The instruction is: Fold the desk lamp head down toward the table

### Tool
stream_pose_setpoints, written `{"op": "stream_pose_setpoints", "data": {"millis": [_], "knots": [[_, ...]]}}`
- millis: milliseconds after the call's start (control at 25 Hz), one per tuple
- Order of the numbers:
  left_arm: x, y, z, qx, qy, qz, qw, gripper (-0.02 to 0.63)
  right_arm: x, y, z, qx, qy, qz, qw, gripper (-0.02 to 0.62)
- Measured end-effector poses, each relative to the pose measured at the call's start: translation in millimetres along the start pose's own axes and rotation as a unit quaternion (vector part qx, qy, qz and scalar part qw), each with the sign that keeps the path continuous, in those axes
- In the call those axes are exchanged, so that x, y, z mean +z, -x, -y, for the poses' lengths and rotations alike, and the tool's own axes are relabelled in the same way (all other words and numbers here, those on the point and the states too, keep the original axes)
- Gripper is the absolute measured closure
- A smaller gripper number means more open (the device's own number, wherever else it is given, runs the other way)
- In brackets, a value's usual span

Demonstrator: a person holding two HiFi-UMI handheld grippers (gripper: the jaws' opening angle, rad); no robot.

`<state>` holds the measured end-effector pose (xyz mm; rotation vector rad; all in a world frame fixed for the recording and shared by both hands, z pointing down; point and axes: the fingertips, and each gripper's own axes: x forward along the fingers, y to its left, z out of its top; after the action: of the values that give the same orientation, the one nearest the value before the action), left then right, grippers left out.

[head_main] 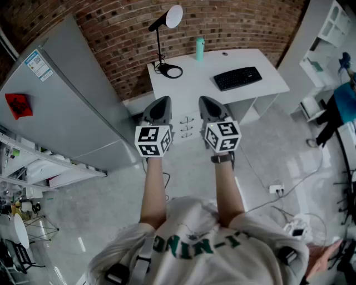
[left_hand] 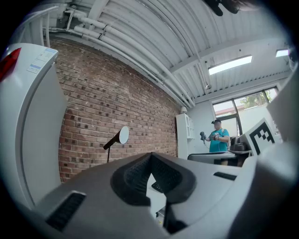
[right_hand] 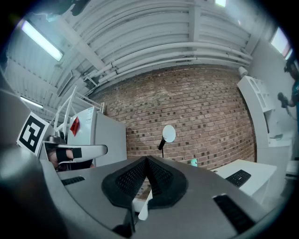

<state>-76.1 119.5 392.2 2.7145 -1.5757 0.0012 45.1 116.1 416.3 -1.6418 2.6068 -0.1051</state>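
The black desk lamp (head_main: 161, 42) stands at the back left corner of the white desk (head_main: 200, 89), its round white head (head_main: 174, 15) tilted up on the arm and its ring base (head_main: 171, 70) flat on the top. My left gripper (head_main: 160, 102) and right gripper (head_main: 206, 101) are held level side by side over the floor, well short of the desk. Both are shut with nothing between the jaws. The lamp head (left_hand: 123, 135) shows far off above my left gripper (left_hand: 150, 157) in the left gripper view. It also shows as the lamp head (right_hand: 168, 134) beyond my right gripper (right_hand: 146, 160).
A black keyboard (head_main: 237, 78) and a teal bottle (head_main: 199, 49) are on the desk. A tall grey cabinet (head_main: 67, 94) stands at the left against the brick wall. White shelving (head_main: 328, 33) and a person in a teal shirt (head_main: 340, 108) are at the right. Cables and a power strip (head_main: 276, 189) lie on the floor.
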Motion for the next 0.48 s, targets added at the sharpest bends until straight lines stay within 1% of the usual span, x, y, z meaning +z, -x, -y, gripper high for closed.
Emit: {"op": "stream_pose_setpoints", "data": {"millis": [280, 480], "knots": [[-4.3, -9.8, 32.4, 0.009, 0.000, -0.004, 1.0000, 0.606, -1.2, 18.5, 18.1, 0.022, -0.008, -0.005, 1.000, 0.589], [-6.1, -20.1, 51.4, 0.016, -0.009, -0.008, 0.9998, 0.606, -5.2, 31.4, 35.2, 0.029, -0.021, 0.001, 0.999, 0.589]]}}
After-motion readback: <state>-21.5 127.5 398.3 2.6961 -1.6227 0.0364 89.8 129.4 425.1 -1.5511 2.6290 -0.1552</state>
